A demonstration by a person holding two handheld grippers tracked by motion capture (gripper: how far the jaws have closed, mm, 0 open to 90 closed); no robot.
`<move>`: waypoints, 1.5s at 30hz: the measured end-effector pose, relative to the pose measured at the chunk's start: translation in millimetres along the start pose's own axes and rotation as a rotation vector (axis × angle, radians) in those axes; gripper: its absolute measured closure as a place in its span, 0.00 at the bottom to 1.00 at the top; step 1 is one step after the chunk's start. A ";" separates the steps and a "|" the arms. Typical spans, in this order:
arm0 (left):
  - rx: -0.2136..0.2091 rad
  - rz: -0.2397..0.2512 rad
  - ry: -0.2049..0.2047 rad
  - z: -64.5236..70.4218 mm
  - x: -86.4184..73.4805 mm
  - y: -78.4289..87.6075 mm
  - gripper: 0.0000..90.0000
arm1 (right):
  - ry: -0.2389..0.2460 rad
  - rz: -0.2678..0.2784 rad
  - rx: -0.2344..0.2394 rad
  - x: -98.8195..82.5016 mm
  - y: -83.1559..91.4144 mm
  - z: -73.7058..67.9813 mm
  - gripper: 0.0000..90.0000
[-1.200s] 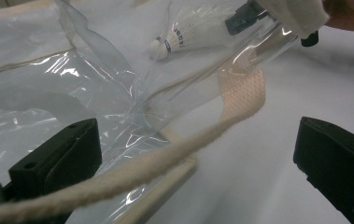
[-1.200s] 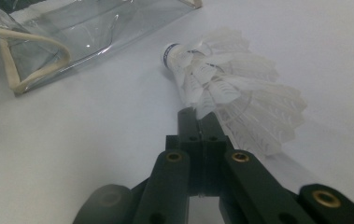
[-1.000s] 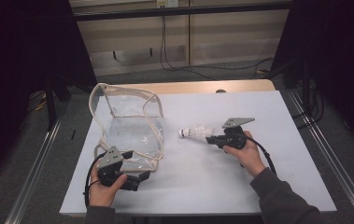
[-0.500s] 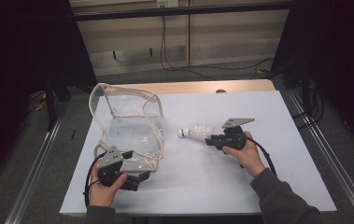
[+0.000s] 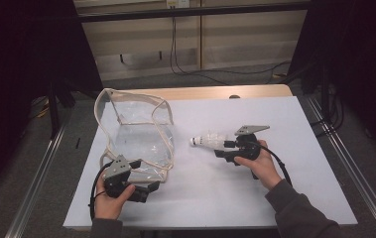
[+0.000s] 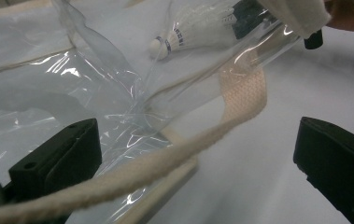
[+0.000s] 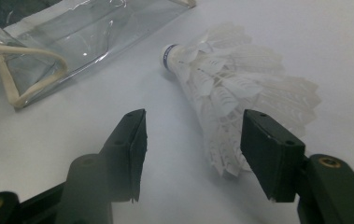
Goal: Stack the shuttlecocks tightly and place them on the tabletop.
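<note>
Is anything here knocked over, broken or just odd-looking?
Nothing looks broken or spilled. The shuttlecock lies on its side on the table, outside the clear bag, between the right gripper's jaws, which have just been opening. The bag stands slumped and creased.

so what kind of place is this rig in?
Looks like a lab or data-collection station, not a home: a bare white table flanked by metal rails, dark curtains at the sides, and loose cables on the floor behind.
</note>
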State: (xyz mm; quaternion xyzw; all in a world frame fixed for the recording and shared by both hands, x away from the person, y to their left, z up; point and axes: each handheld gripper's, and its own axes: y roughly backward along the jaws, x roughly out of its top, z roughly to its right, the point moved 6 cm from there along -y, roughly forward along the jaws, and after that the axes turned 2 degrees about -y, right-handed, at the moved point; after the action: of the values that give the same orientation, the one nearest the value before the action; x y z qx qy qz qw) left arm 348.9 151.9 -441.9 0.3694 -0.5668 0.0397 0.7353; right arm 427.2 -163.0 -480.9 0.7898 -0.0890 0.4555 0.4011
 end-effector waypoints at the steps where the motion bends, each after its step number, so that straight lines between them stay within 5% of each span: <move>1: 0.000 0.001 -0.001 -0.1 0.1 0.0 0.01 | 0.005 -0.002 -0.001 -0.3 -1.0 -0.6 0.44; 8: 0.001 -0.001 0.002 0.2 -0.2 0.1 0.01 | -0.001 -0.009 -0.023 -0.4 -7.8 0.0 0.29; 25: -0.001 0.005 0.002 0.4 -0.4 -0.2 0.01 | 0.011 -0.014 -0.051 3.9 -21.9 -2.0 0.22; 45: -0.007 0.005 0.006 0.9 -1.0 0.2 0.01 | 0.021 -0.003 -0.072 7.8 -31.6 -3.2 0.57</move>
State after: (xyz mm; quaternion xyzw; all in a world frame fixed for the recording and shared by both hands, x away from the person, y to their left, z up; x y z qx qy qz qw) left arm 347.7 151.9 -442.6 0.3651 -0.5658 0.0407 0.7382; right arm 445.6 -138.1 -491.3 0.7701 -0.0999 0.4594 0.4311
